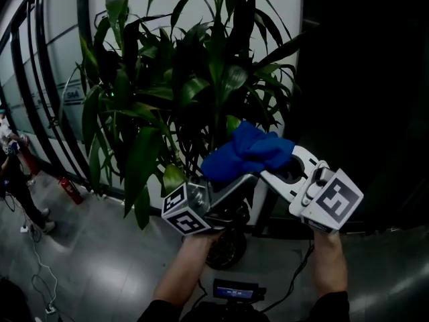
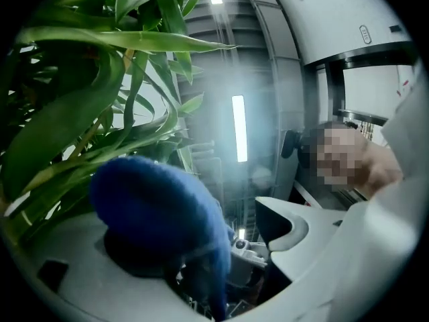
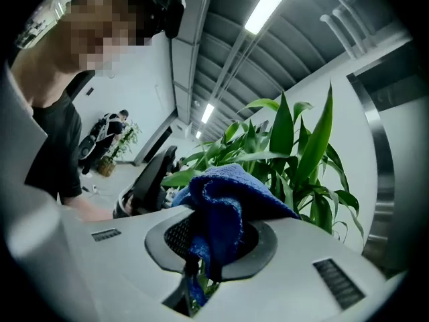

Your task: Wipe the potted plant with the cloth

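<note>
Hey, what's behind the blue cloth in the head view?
Long green leaves of the potted plant rise right behind the blue cloth. The cloth covers the lower stems there, so those cannot be seen.

1. The cloth (image 1: 247, 151) is bright blue and fuzzy, scrunched into a lumpy wad rather than spread flat.
2. It's pinched in the right tongs (image 3: 208, 260), with most of it bulging out above the jaws and a thin tail hanging down between them.
3. One side of the wad also flops over a jaw of the left tongs (image 2: 241, 247), whose jaws are spread apart.
4. The potted plant (image 1: 181, 79) is tall and bushy, with long, glossy, dark green strap leaves arching out all around.
5. The cloth sits right up against the lower leaves on the near side.
</note>
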{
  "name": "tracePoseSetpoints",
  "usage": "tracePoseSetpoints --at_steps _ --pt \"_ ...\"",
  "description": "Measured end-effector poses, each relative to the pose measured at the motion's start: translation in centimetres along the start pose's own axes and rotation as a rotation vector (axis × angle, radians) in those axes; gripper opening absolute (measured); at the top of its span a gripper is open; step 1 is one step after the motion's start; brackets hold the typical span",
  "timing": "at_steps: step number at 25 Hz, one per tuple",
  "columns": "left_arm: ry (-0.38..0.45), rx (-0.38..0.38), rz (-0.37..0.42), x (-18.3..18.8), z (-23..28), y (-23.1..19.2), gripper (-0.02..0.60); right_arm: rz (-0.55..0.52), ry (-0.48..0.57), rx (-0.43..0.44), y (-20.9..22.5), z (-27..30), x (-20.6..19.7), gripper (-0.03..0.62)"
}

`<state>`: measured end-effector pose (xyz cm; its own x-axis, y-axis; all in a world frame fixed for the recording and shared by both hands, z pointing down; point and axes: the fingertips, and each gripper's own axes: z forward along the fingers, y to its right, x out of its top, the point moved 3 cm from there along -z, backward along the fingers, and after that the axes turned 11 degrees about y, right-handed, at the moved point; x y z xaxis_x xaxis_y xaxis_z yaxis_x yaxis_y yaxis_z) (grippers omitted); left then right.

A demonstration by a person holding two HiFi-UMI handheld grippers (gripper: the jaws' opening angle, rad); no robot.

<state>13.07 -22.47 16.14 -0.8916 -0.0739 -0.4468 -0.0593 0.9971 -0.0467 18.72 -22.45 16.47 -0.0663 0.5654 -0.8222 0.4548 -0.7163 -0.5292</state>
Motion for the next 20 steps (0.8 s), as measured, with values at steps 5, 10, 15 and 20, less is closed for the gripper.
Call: tracePoseSetpoints --at_steps 5,10,15,20 --pt "-0.015 0.003 0.029 0.2 -0.1 0.0 0.407 -0.018 -0.087 0.009 -1.6 -1.8 -1.3 0.072" --pt "-0.019 -0.006 0.022 0.3 -0.1 0.0 0.407 -0.048 0.096 -0.142 0.5 -4.0 3.9 0.072" --pt "-0.006 -0.021 0.002 0.4 0.2 -0.2 0.407 -0.132 0.321 -0.261 4.2 -3.2 9.9 0.072" --pt "0.005 -0.016 -0.029 -0.1 0.0 -0.6 0.407 -0.031 0.298 -0.148 5.8 2.4 9.0 0.072"
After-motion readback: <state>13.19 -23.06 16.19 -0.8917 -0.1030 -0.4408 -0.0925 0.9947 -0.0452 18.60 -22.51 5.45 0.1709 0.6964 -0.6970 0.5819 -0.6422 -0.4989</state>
